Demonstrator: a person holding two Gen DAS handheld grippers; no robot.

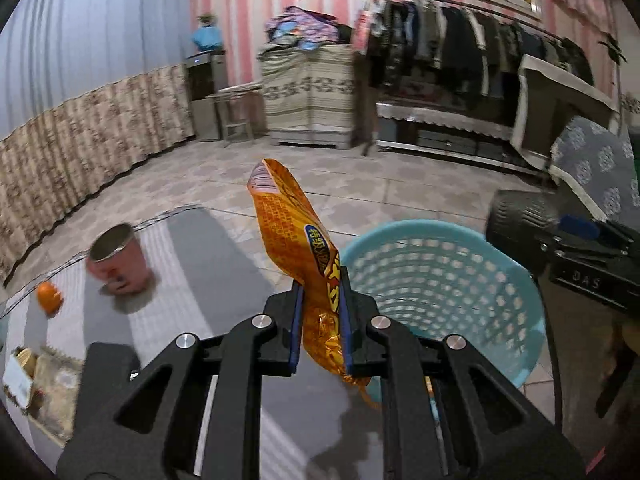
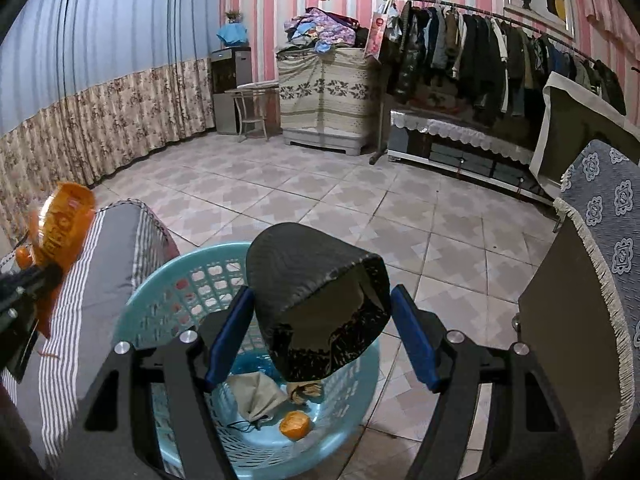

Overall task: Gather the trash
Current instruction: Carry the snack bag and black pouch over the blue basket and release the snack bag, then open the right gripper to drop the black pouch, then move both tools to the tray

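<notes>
In the left wrist view we start at the far left, where an orange fruit [image 1: 49, 298] sits on the glass table [image 1: 224, 264], and just right of it stands a pink can [image 1: 118, 260] with its metal top open. At the centre our left gripper [image 1: 322, 312] is clenched on an orange snack wrapper [image 1: 296, 236], which sticks up and leans toward the upper left of the frame. To the right, beyond the table edge, the light blue basket [image 1: 440, 276] stands on the tiled floor, and at the right edge we see our right gripper [image 1: 576, 232] with a black crumpled wrapper [image 1: 520, 216].

In the right wrist view the orange snack wrapper [image 2: 64, 220] appears at the left edge, over the striped table cover. At lower centre the right gripper [image 2: 324, 332] holds its jaws wide, and the black crumpled wrapper [image 2: 316, 300] sits between the blue pads; we cannot tell whether they press on it. It hangs directly over the basket [image 2: 168, 300], whose bottom holds a beige pouch [image 2: 256, 396] and an orange peel [image 2: 295, 424].
</notes>
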